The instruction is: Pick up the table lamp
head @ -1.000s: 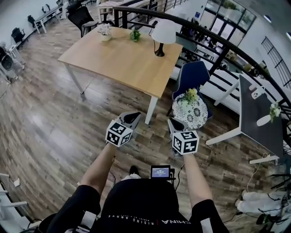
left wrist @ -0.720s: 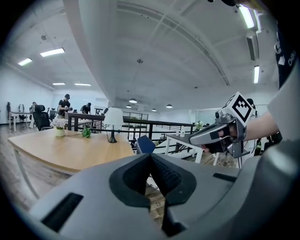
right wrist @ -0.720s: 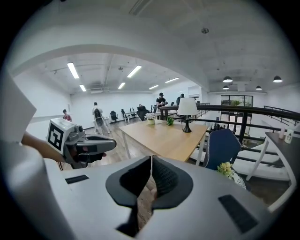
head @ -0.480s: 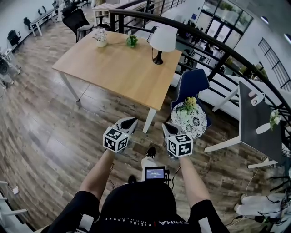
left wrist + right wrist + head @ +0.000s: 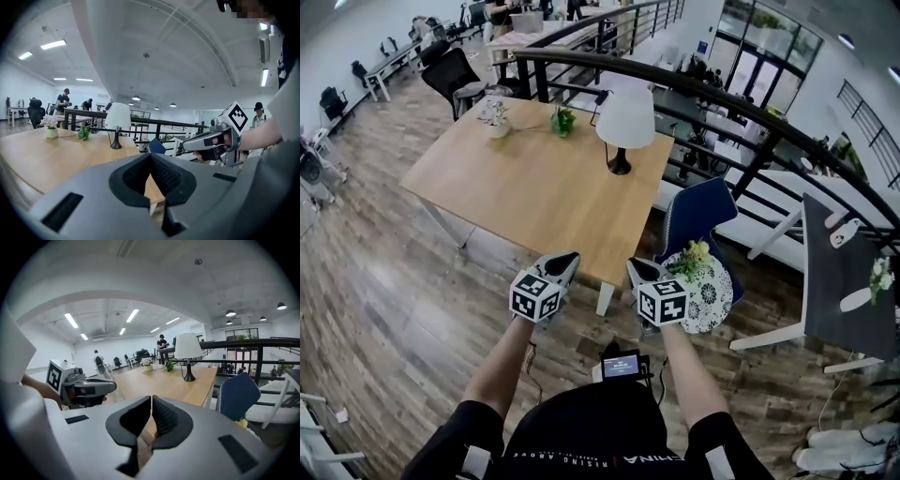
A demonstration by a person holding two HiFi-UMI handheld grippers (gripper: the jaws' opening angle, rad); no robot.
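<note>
The table lamp, with a white shade and a black stem and base, stands upright near the far right edge of the wooden table. It also shows in the left gripper view as the lamp and in the right gripper view as the lamp. My left gripper and right gripper hover side by side at the table's near corner, well short of the lamp. Both are shut and empty, seen in the left gripper and right gripper views.
A white flower pot and a small green plant sit at the table's far side. A blue chair and a round patterned side table with flowers stand to the right. A black railing runs behind; a dark table stands far right.
The wooden table and lamp have come nearer and lower in the head view. Both grippers moved forward together, from over the floor to the table's near corner, staying shut.
</note>
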